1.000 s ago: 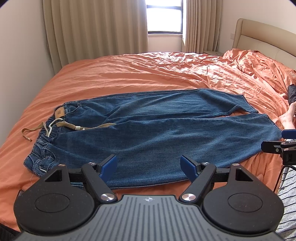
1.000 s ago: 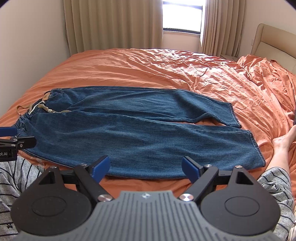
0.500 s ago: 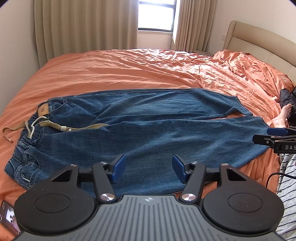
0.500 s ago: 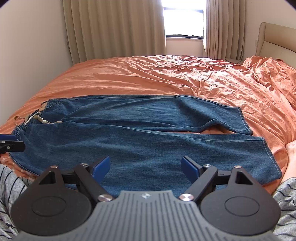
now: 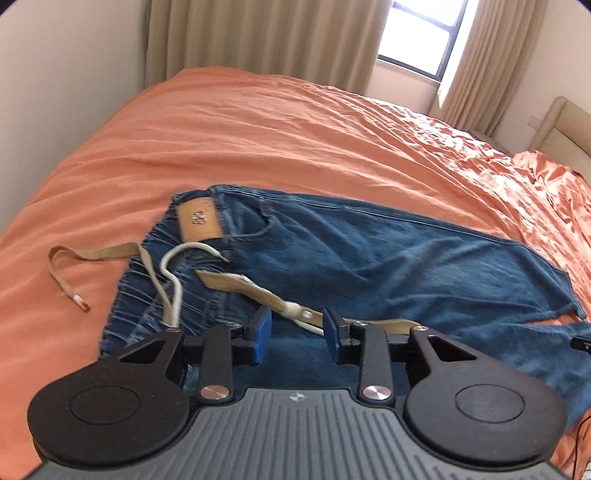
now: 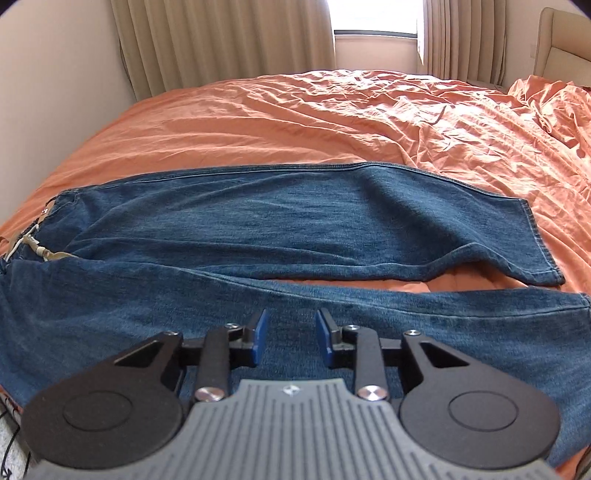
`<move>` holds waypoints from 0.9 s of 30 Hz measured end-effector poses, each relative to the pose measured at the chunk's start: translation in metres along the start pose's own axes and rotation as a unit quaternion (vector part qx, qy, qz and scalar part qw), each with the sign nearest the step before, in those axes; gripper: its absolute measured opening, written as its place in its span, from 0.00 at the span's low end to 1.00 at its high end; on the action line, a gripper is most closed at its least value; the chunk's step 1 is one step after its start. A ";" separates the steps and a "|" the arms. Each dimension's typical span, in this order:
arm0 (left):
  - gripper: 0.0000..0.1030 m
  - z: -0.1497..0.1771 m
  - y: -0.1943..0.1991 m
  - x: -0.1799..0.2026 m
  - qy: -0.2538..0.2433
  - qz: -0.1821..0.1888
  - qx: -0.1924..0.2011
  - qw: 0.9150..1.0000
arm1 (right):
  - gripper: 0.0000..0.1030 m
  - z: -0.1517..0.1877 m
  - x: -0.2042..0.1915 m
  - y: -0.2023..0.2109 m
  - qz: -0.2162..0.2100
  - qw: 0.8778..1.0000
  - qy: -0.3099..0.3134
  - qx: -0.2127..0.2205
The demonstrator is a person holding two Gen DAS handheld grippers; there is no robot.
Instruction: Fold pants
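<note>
Blue jeans [image 5: 369, 258] lie flat on an orange bed, waistband at the left, legs running right. A tan leather patch [image 5: 197, 221], a tan belt [image 5: 266, 291] and a white drawstring [image 5: 173, 273] sit at the waist. My left gripper [image 5: 297, 334] is open, low over the near waist area next to the belt, holding nothing. In the right wrist view the jeans [image 6: 277, 229] show both legs, the far leg's hem [image 6: 539, 243] at the right. My right gripper [image 6: 290, 336] is open and empty over the near leg.
The orange bedsheet [image 5: 277, 140] is wrinkled toward the right [image 6: 461, 122]. Beige curtains [image 6: 221, 40] and a window [image 6: 375, 18] stand behind the bed; a beige headboard [image 6: 561, 40] is at the right. A wall [image 5: 66, 74] runs along the left side.
Both grippers have moved forward and down over the jeans, and their jaws have narrowed. The left one has swung left toward the waistband.
</note>
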State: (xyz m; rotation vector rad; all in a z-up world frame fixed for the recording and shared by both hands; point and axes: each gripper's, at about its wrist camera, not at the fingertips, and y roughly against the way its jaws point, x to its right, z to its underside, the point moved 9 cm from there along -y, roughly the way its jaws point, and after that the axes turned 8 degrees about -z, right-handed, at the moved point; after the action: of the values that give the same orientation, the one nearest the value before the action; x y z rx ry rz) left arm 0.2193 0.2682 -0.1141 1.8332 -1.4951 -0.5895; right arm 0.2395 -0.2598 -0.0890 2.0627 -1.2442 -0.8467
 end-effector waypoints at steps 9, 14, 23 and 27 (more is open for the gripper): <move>0.68 -0.012 -0.093 -0.081 0.055 0.024 -0.069 0.996 | 0.32 -0.005 0.014 -0.049 0.007 1.000 -0.016 -0.026; 0.72 -0.010 -0.110 -0.096 0.079 0.076 -0.074 0.991 | 0.35 -0.006 0.022 -0.061 0.018 0.999 -0.006 -0.026; 0.14 -0.009 -0.104 -0.066 0.071 0.056 -0.067 0.994 | 0.36 -0.012 0.038 -0.068 0.040 0.999 -0.017 -0.018; 0.07 -0.028 -0.059 -0.062 0.032 -0.051 0.006 0.998 | 0.36 -0.013 0.041 -0.056 0.047 0.999 -0.002 -0.010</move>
State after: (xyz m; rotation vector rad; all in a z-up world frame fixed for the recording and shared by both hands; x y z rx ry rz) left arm 0.2637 0.3409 -0.1441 1.9284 -1.3730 -0.5668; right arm 0.2944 -0.2730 -0.1315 1.9705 -1.3197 -0.8181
